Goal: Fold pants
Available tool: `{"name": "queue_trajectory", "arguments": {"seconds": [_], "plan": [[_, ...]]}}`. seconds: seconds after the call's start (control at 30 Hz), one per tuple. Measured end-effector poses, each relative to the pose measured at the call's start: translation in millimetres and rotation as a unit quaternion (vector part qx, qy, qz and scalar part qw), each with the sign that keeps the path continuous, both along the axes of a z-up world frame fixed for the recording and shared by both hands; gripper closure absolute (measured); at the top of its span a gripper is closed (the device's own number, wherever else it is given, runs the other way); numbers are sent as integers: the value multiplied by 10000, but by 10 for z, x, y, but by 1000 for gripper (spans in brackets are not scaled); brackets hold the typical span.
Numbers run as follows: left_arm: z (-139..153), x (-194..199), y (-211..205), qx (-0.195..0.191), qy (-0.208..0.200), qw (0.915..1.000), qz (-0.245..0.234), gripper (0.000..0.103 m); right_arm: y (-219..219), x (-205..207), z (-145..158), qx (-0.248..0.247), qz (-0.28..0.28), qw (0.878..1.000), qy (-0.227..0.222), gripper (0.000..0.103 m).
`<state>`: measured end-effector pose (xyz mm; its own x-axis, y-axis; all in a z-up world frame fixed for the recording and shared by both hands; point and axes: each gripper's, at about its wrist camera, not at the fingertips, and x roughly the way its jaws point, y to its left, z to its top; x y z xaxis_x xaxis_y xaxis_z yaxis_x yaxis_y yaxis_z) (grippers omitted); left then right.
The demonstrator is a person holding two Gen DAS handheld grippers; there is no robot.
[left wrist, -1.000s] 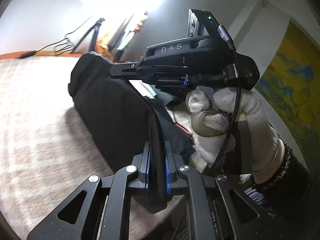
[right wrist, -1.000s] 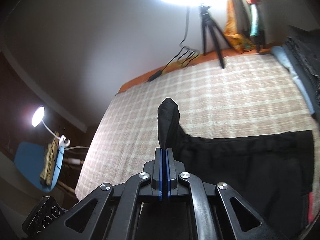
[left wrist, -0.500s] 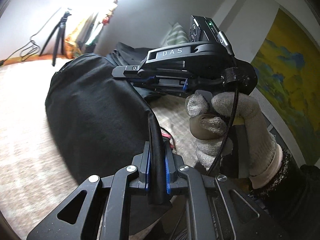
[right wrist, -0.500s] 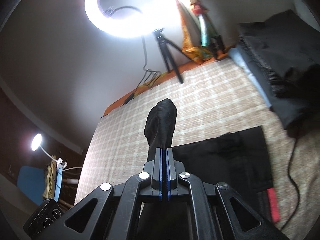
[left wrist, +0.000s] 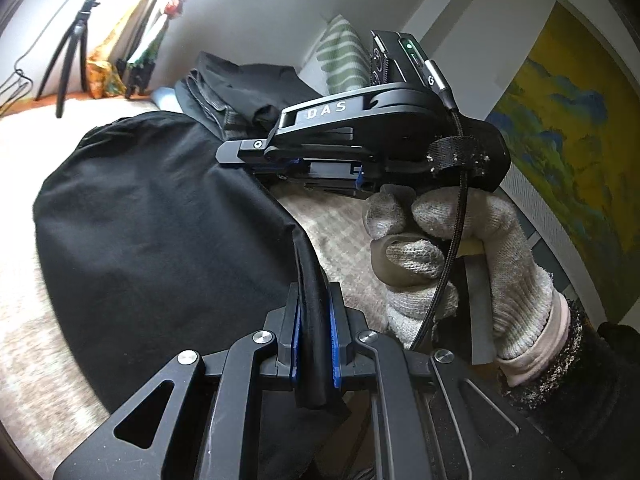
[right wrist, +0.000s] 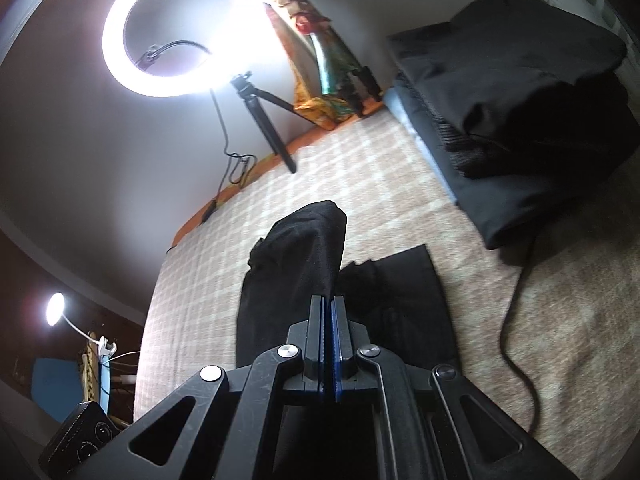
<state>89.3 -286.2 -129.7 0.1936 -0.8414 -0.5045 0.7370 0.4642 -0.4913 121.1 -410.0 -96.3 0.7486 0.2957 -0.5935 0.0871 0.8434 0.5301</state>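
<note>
The black pants (left wrist: 160,220) hang lifted over the checked bed cover (left wrist: 24,320). My left gripper (left wrist: 315,300) is shut on a thick edge of the pants. In the left wrist view my right gripper (left wrist: 240,152) appears side-on, held by a hand in a white knit glove (left wrist: 440,248), its tip at the cloth's upper edge. In the right wrist view my right gripper (right wrist: 329,308) is shut on a raised fold of the pants (right wrist: 304,252); the rest of the pants lies flat on the bed to the right, its far edge straight.
A stack of folded dark clothes (right wrist: 520,120) sits at the bed's far right, with a black cable (right wrist: 516,320) trailing over the cover. A ring light (right wrist: 168,32) on a tripod (right wrist: 272,120) stands at the bed's far edge. A small lamp (right wrist: 54,308) glows off the left side.
Both grippers have carried the pants' edge sideways toward the pile of dark clothes. The lifted cloth has spread wider, and the pile and tripod have come further into view.
</note>
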Motion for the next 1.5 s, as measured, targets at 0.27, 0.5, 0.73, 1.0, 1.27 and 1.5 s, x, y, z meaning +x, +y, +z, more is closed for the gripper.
{"name": "queue_trajectory", "arguments": {"seconds": [0.27,0.5,0.73,1.0,1.27,1.5], "plan": [[-175,-6,-266,276,86,9995,-93,94,-261,39,-260,-75,-159,9993,321,103],[-225,-27,-456,568,77,9984,-15,94,-361,94,-392,-158,-182,9986,470,103],[-196,-154,-524,719,110,9972,153,76,-376,118,-440,-268,-117,9983,499,102],[-124,-379,-502,740,101,9972,28,67,-373,-155,-163,-536,-235,9982,126,88],[121,-606,-200,636,-141,9978,-92,64,-193,-552,60,-693,46,9975,-141,85],[238,-457,402,751,-412,9958,334,63,58,-691,35,-817,507,9954,-49,84]]}}
